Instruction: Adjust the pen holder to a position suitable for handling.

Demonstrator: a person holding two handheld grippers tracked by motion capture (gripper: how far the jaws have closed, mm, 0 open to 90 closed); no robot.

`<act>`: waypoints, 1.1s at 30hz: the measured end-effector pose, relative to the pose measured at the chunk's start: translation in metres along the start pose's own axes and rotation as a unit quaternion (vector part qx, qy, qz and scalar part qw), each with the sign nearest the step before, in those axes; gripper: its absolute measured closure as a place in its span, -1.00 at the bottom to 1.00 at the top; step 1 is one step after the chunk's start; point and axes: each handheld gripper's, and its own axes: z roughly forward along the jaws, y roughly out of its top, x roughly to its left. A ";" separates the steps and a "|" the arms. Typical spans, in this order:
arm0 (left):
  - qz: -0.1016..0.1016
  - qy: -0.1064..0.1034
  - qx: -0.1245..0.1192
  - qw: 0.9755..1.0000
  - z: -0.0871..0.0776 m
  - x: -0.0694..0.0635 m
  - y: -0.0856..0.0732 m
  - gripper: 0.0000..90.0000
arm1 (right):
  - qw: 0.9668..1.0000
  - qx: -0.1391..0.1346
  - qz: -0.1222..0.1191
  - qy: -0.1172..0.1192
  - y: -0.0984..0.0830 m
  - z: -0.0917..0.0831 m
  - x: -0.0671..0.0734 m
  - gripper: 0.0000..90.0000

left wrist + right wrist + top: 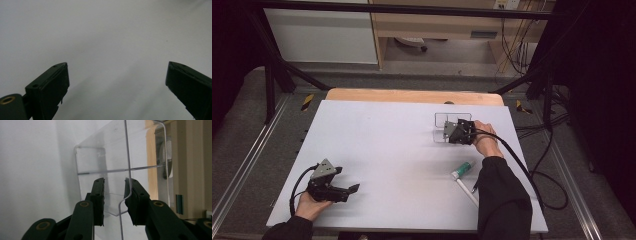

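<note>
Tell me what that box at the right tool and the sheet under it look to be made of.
The box looks like clear acrylic or similar hard plastic: see-through walls, glossy, with bright edges and a rounded bent rim. The right tool has a wall between its pads. The sheet covering the table looks matte white, possibly paper or laminate; it shows no glare. The table edge behind looks like light wood.

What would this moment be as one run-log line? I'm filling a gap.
right hand-held gripper: jaws astride clear box wall, grip unclear | left hand-held gripper: open, idle over table | tube: untouched
</note>
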 end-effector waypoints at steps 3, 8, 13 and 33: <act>0.001 0.000 0.001 1.000 0.000 0.000 0.000 -0.89 | 1.000 -0.001 -0.005 0.006 0.000 -0.003 0.002 0.61; 0.000 -0.001 0.001 1.000 0.000 0.000 0.000 -0.89 | 1.000 -0.003 -0.017 0.020 0.000 -0.008 0.004 0.70; 0.001 0.000 0.001 1.000 0.000 -0.001 0.000 -0.89 | 0.999 -0.002 -0.024 0.038 0.000 -0.012 0.007 0.80; 0.004 0.000 0.004 1.000 0.001 -0.001 0.000 -0.88 | 0.998 0.010 -0.038 0.057 0.008 -0.030 0.016 0.98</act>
